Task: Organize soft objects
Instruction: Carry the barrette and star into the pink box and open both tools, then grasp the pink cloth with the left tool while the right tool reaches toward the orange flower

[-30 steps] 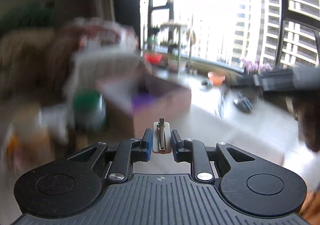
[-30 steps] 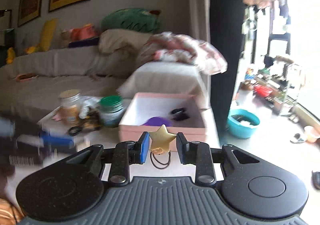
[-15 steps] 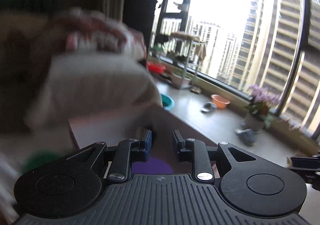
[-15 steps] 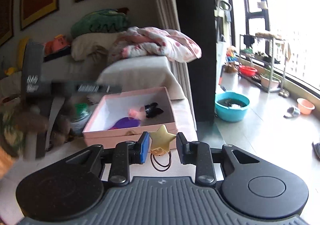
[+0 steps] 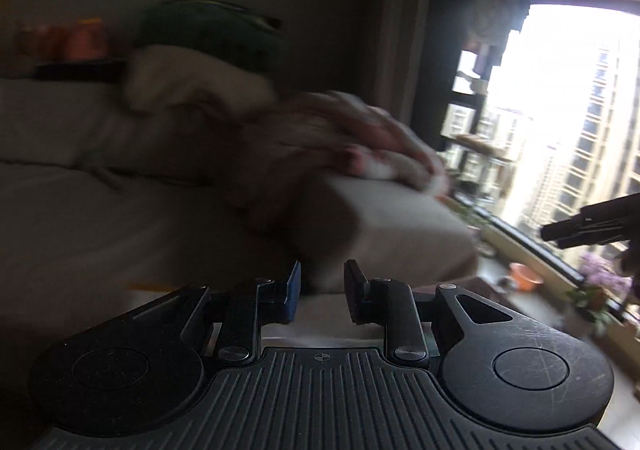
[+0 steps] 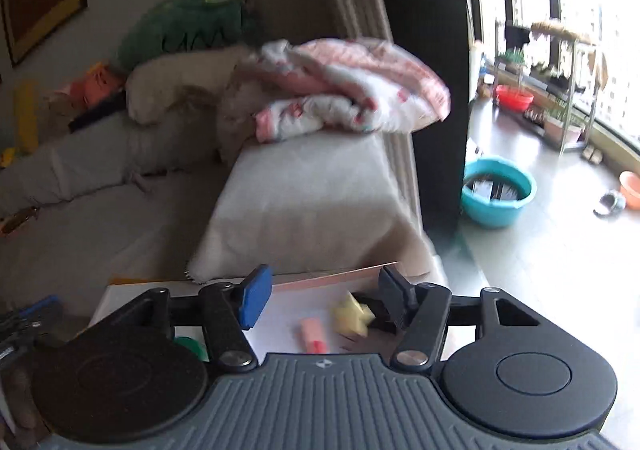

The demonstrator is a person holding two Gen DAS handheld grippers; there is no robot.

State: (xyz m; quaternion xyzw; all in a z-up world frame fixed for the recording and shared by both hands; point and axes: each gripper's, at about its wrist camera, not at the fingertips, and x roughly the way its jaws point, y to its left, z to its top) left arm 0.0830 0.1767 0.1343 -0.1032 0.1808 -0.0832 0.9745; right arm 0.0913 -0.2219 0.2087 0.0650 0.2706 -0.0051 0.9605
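In the right wrist view my right gripper (image 6: pixel 324 300) is open over the pink box (image 6: pixel 340 276). The yellow star hair tie (image 6: pixel 354 316) sits loose between the fingers, over the box's white floor, beside a pink clip (image 6: pixel 314 336) and a black clip (image 6: pixel 380 314). In the blurred left wrist view my left gripper (image 5: pixel 322 292) is open and empty, aimed at the sofa armrest (image 5: pixel 400 226). The other gripper's tip (image 5: pixel 592 224) shows at its right edge.
A grey sofa (image 6: pixel 100 186) with a pink-and-white blanket (image 6: pixel 344 90), a cream pillow (image 6: pixel 176 86) and a green cushion (image 6: pixel 188 28) lies behind the box. A teal basin (image 6: pixel 498 192) stands on the floor at right. A green lid (image 6: pixel 190 346) shows under the right gripper.
My right gripper opened over the pink box and the yellow star hair tie left its grip. My left gripper let go of the pink clip, and has swung left toward the sofa.
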